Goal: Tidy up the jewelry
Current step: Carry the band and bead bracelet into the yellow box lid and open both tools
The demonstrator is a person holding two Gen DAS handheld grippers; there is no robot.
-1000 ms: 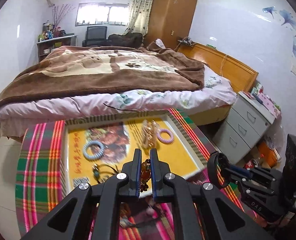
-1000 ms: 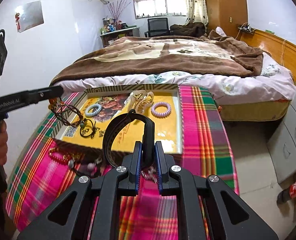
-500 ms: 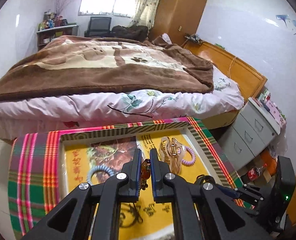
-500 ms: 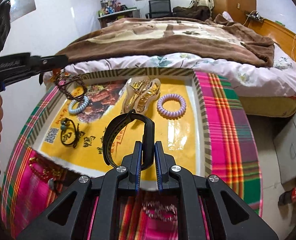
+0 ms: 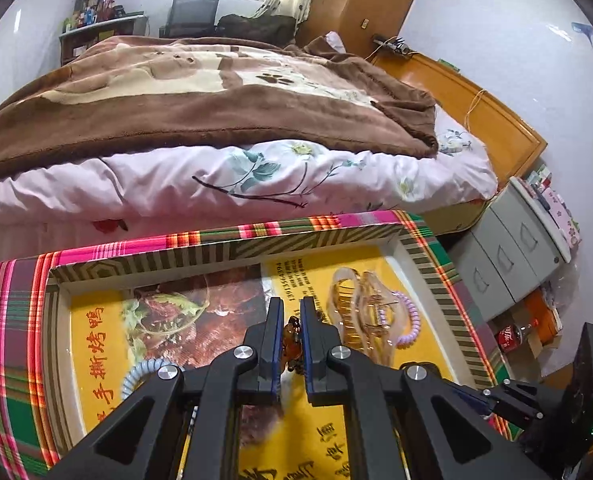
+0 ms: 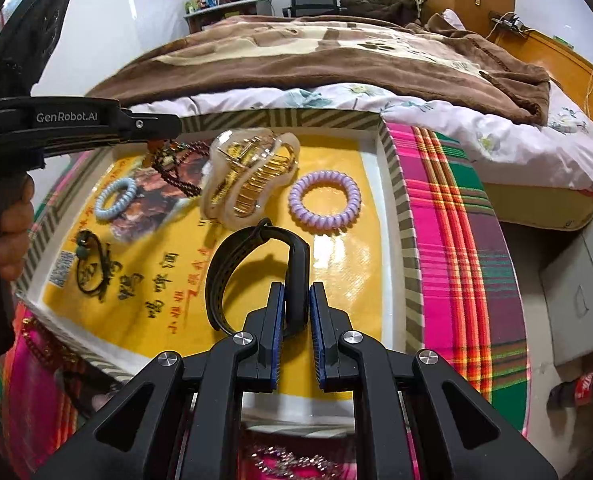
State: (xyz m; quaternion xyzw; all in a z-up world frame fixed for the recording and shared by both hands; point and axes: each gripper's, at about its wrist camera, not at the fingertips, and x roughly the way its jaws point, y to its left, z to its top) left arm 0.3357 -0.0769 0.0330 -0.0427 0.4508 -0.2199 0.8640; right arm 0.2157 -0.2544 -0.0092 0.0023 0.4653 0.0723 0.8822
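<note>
My left gripper (image 5: 292,312) is shut on a dark beaded bracelet (image 5: 291,340) with amber beads, above the yellow-lined tray (image 5: 224,254). In the right wrist view the left gripper (image 6: 164,130) holds the beads (image 6: 176,168) dangling over the tray's far left. My right gripper (image 6: 297,300) is shut on a black wristband (image 6: 252,268), held above the tray's (image 6: 392,200) middle front. In the tray lie a clear and gold hair claw (image 6: 248,176), a purple coil tie (image 6: 324,202), a blue coil tie (image 6: 116,198) and a dark cord bracelet (image 6: 92,268).
The tray sits on a plaid cloth (image 6: 464,248). A beaded piece (image 6: 40,340) and a silver chain (image 6: 288,460) lie on the cloth in front of the tray. A bed (image 5: 216,120) stands behind, grey drawers (image 5: 516,248) to the right.
Both grippers have moved forward over the tray with their items. The beads now hang nearer the hair claw, and the wristband is farther over the tray.
</note>
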